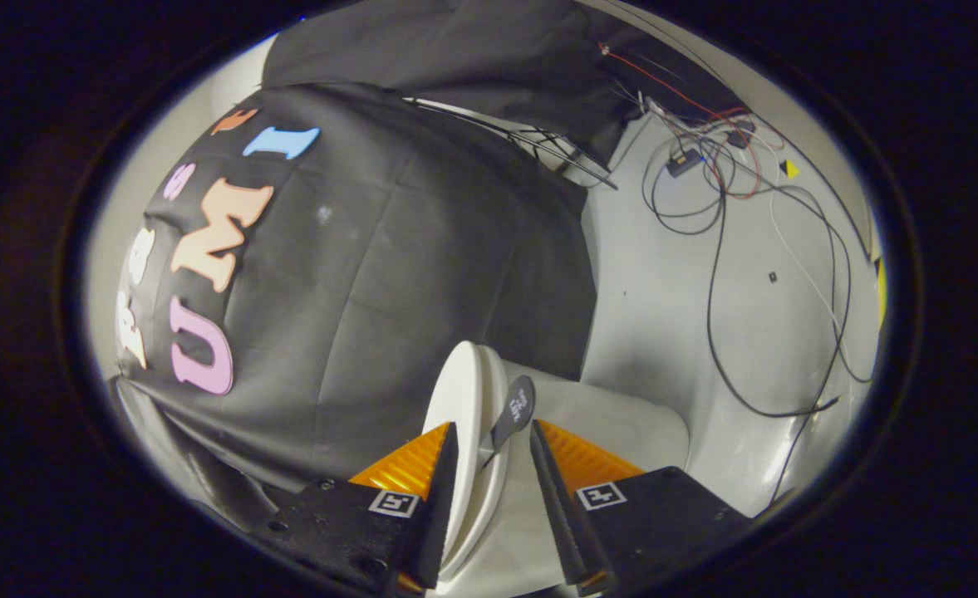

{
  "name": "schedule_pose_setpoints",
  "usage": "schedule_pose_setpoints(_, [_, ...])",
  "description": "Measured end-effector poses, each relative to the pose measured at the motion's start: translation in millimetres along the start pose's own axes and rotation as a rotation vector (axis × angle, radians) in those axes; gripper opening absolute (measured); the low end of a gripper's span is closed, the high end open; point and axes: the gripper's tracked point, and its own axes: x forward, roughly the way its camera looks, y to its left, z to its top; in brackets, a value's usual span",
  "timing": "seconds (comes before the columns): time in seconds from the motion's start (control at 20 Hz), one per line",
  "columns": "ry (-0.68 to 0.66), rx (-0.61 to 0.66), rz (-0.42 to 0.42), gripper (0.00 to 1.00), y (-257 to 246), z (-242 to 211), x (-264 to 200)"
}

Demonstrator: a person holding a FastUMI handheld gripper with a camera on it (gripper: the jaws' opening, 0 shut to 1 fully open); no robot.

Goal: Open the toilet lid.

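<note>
Gripper view has the toilet lid [464, 399] standing on edge between your fingers, a thin white rim running away from you, with a small dark pull tab [515, 411] sticking off it. Your gripper [493, 465] sits parted around that rim: one finger lies close against the lid's outer face, the other stands clear of the tab, so nothing is clenched. That straddle looks chosen to carry the lid by its edge as it swings. Beside the lid lies the pale toilet body [621, 419]; whether it is seat or bowl you cannot tell. Beyond, loose cables [717, 249] trail over the white floor [671, 282]. The hinge is hidden behind your fingers.
</note>
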Motion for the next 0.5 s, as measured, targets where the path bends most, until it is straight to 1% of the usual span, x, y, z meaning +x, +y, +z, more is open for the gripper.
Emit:
schedule_pose_setpoints(0.05, [0.002, 0.019, 0.021, 0.54, 0.0, 4.2, 3.8])
schedule_pose_setpoints(0.2, [0.053, 0.052, 0.042, 0.54, 0.2, 3.3, 17.5])
schedule_pose_setpoints(0.3, [0.067, 0.06, 0.052, 0.44, -0.6, 7.8, 22.9])
schedule_pose_setpoints(0.4, [0.073, 0.069, 0.028, 0.36, -9.3, 11.3, 27.1])
schedule_pose_setpoints(0.45, [0.075, 0.078, 0.02, 0.23, -10.4, 11.7, 28.6])
schedule_pose_setpoints(0.5, [0.075, 0.082, 0.005, 0.18, -10.5, 11.0, 28.7])
